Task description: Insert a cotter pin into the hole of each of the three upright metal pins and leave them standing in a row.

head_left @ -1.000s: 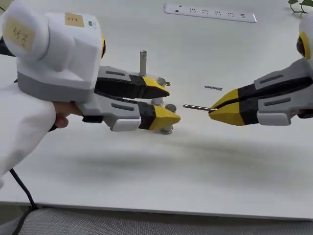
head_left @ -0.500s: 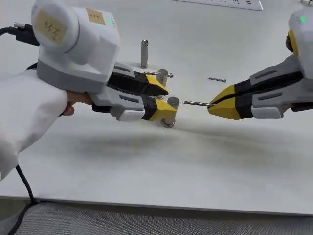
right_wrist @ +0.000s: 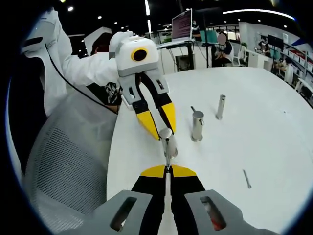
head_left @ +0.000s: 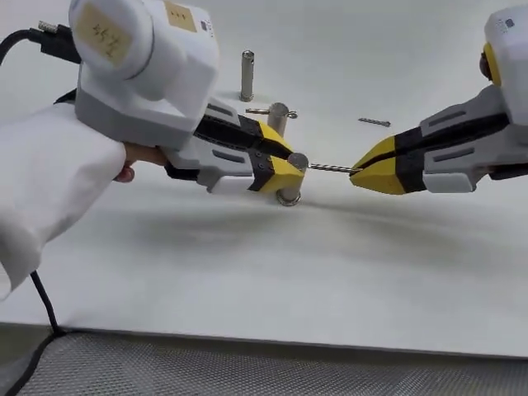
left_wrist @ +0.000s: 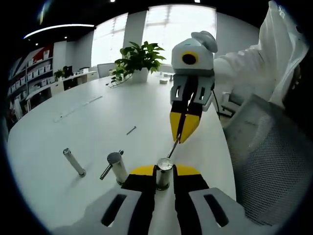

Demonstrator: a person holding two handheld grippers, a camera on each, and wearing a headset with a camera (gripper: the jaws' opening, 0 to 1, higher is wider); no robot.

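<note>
Three upright metal pins stand in a row on the white table. My left gripper [head_left: 289, 165] [left_wrist: 164, 170] is shut on the nearest pin [head_left: 292, 176] [left_wrist: 164, 172] [right_wrist: 167, 142], just below its head. My right gripper [head_left: 356, 173] [right_wrist: 167, 171] is shut on a cotter pin [head_left: 332, 168] [left_wrist: 173, 147], held level, and its tip touches the head of that nearest pin. The middle pin [head_left: 279, 118] [left_wrist: 116, 166] [right_wrist: 197, 125] carries a cotter pin [head_left: 266, 111] through its hole. Behind it the far pin [head_left: 247, 74] [left_wrist: 73, 161] [right_wrist: 221, 106] stands bare.
A loose cotter pin [head_left: 374, 122] [left_wrist: 131, 130] [right_wrist: 247, 178] lies on the table [head_left: 247, 272] to the right of the row. A grey mesh chair [head_left: 124, 371] and a black cable [head_left: 41, 305] sit at the table's front edge. A potted plant [left_wrist: 139, 61] stands far across the table.
The two grippers have come together. The left jaws have closed around the nearest pin, and the right gripper has carried the cotter pin leftward until its tip reached the pin's head.
</note>
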